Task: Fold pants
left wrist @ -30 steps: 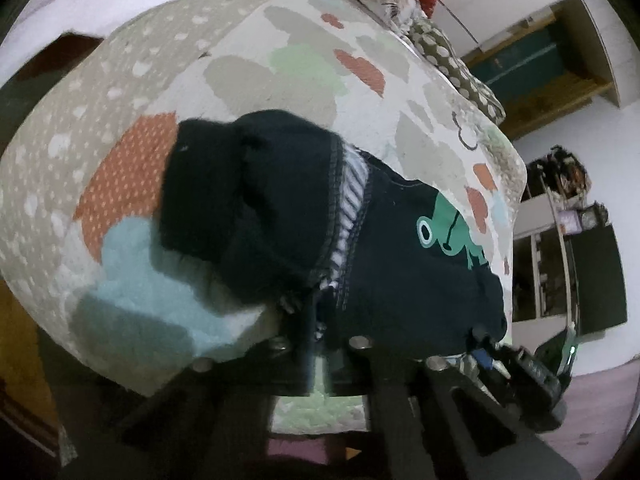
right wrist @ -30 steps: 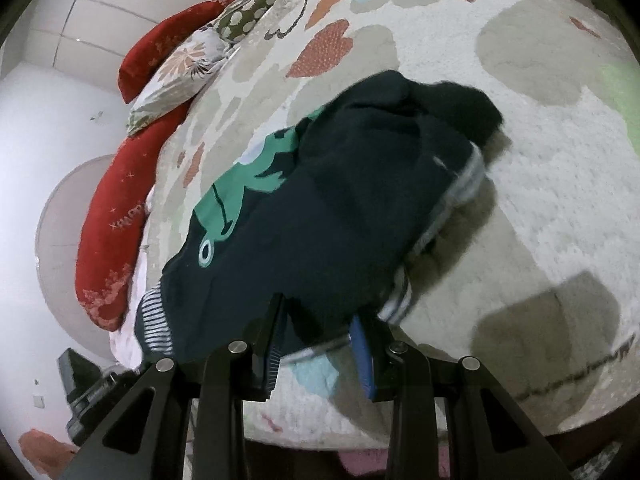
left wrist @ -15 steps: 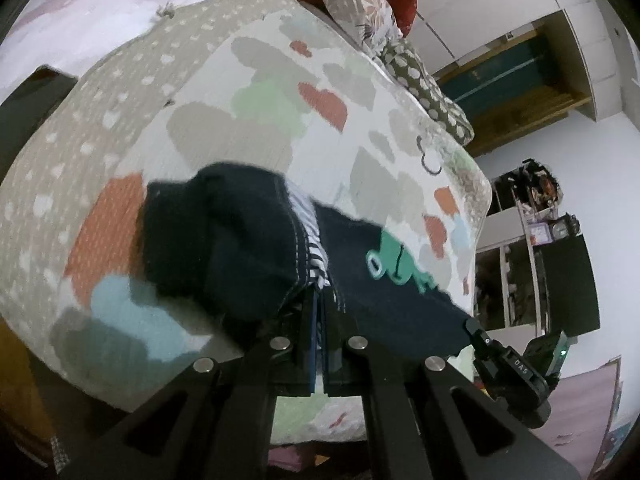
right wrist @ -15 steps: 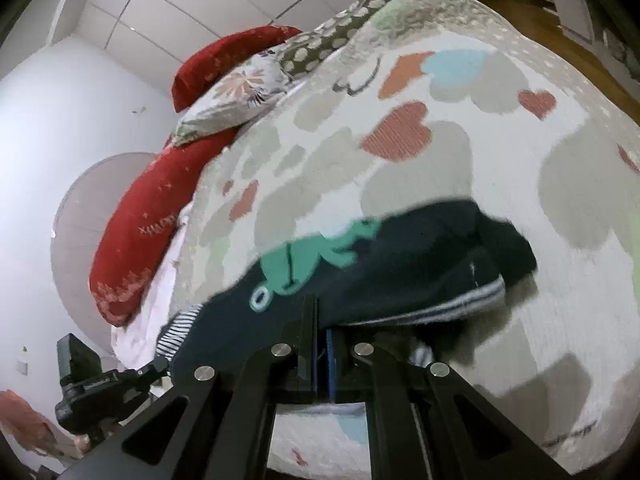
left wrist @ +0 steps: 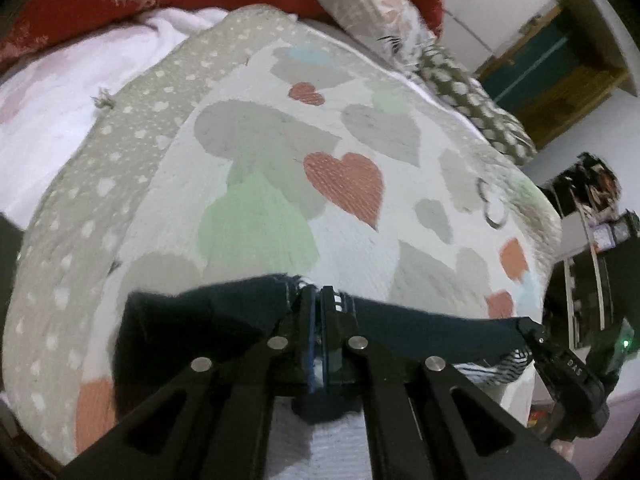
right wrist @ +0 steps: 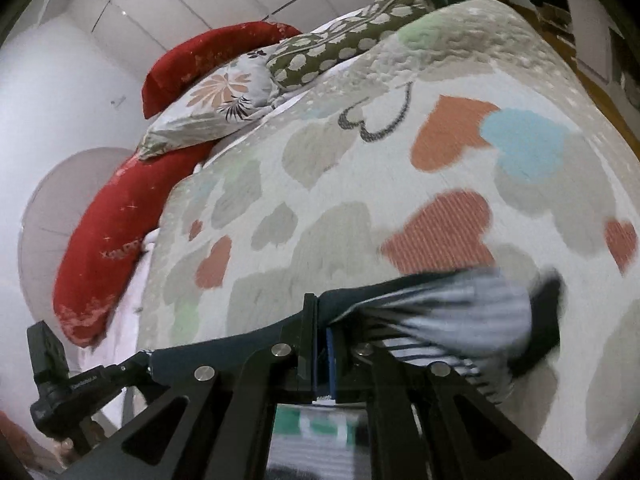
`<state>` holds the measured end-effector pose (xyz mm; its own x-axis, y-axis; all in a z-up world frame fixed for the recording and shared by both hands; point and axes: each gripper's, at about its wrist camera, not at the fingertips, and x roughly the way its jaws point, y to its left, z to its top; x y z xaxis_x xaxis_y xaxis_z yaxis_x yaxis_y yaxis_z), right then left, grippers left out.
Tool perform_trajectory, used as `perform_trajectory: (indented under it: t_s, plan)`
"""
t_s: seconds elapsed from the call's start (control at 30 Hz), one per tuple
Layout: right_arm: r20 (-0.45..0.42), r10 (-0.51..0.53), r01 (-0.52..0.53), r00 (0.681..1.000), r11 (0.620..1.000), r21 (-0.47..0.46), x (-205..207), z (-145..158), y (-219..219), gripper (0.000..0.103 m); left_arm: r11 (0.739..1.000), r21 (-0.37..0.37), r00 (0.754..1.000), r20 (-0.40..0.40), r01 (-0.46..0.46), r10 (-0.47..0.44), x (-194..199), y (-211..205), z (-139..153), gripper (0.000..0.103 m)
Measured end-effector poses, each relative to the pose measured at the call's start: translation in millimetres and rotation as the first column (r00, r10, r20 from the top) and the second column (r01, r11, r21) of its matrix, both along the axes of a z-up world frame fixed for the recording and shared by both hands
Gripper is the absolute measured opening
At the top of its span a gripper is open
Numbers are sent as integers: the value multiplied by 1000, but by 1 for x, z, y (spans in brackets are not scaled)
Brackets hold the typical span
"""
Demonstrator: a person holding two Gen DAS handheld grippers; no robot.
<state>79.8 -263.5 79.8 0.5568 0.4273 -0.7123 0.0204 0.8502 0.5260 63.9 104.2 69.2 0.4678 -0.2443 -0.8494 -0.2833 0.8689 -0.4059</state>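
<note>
The dark navy pants (left wrist: 192, 328) with a striped lining (right wrist: 452, 320) hang stretched between both grippers above the heart-patterned bedspread (left wrist: 280, 184). My left gripper (left wrist: 319, 300) is shut on the pants' upper edge. My right gripper (right wrist: 320, 320) is shut on the same edge further along; it also shows at the right of the left wrist view (left wrist: 528, 326). The left gripper also shows at the lower left of the right wrist view (right wrist: 146, 358). The striped part swings blurred to the right. The lower part of the pants is hidden behind the grippers.
Red bolster pillows (right wrist: 104, 240), a floral pillow (right wrist: 216, 104) and a spotted olive pillow (right wrist: 340, 48) lie at the head of the bed. A white sheet (left wrist: 60, 112) lies at the left. Dark shelves (left wrist: 592, 216) stand beyond the bed's right side.
Both grippers closed on the pants' edge and lifted it off the bedspread. The pants went from a heap on the bed to hanging stretched between the grippers.
</note>
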Motion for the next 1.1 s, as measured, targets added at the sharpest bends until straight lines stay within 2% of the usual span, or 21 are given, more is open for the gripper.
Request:
perform_trajectory:
  t_s: [0.07, 0.13, 0.2, 0.27, 0.37, 0.43, 0.53, 0.7, 0.87, 1.03, 1.1]
  plan:
    - [-12, -23, 23, 1000, 998, -54, 15, -7, 1, 19, 999, -23, 999, -30, -32, 32, 14, 10, -10, 5]
    - [0, -37, 36, 999, 988, -148, 26, -9, 1, 32, 996, -68, 998, -33, -50, 47, 20, 21, -13, 10]
    - [29, -47, 52, 998, 979, -195, 27, -4, -4, 42, 992, -108, 998, -8, -58, 58, 21, 31, -8, 23]
    - [52, -66, 75, 996, 977, -197, 22, 2, -15, 50, 991, -108, 996, 35, -80, 84, 16, 41, 3, 44]
    - [71, -105, 118, 992, 973, -197, 8, 9, -32, 52, 986, -131, 991, 70, -104, 113, 5, 52, 16, 53]
    - [62, -124, 134, 990, 970, -202, -2, 9, -41, 52, 987, -126, 992, 73, -98, 108, -5, 53, 21, 55]
    - [41, -134, 139, 990, 973, -184, -22, 2, -52, 52, 997, -55, 994, 87, -62, 67, -29, 43, 29, 57]
    - [12, -163, 163, 987, 978, -134, -68, -16, -69, 52, 997, 79, 990, 138, -14, 3, -79, 15, 35, 68]
    - [8, -194, 193, 981, 976, -103, -119, -29, -79, 52, 990, 138, 990, 137, 25, -44, -114, -9, 20, 70]
    - [33, -174, 177, 984, 978, -113, -161, -32, -69, 53, 973, 226, 993, 119, -40, 13, -138, -5, 2, 70]
    - [41, -166, 170, 985, 978, -123, -173, -33, -64, 53, 961, 272, 997, 72, -58, 39, -143, 1, -8, 70]
